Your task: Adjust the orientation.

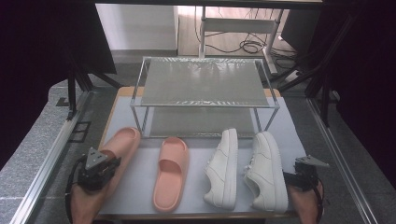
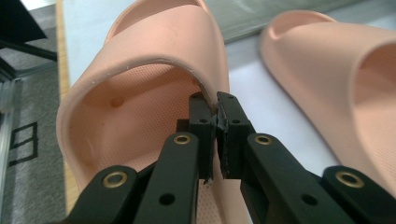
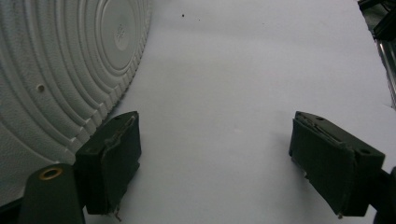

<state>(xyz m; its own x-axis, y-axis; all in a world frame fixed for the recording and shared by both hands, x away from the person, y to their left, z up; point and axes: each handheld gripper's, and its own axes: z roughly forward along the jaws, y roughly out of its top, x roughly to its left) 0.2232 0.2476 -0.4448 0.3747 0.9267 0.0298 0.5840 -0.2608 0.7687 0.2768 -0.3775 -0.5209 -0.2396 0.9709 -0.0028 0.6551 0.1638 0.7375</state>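
Two pink slides and two white sneakers lie in a row on the white mat (image 1: 196, 205). My left gripper (image 1: 108, 163) is shut on the left pink slide (image 1: 122, 143). In the left gripper view the gripper (image 2: 217, 109) pinches the right edge of the slide's (image 2: 154, 60) strap, where it meets the side wall. The other pink slide (image 2: 336, 70) lies beside it, apart. My right gripper (image 1: 301, 176) stands open at the mat's right edge, beside the right sneaker (image 1: 267, 170). In the right gripper view the gripper (image 3: 217, 126) holds nothing; the sneaker's ribbed sole (image 3: 56, 60) is at its left.
A two-shelf metal rack (image 1: 203, 88) stands at the back of the mat, its shelves bare. The second slide (image 1: 170, 172) and the left sneaker (image 1: 223, 168) lie in the middle. Aluminium rails (image 1: 46, 163) run along both sides of the table.
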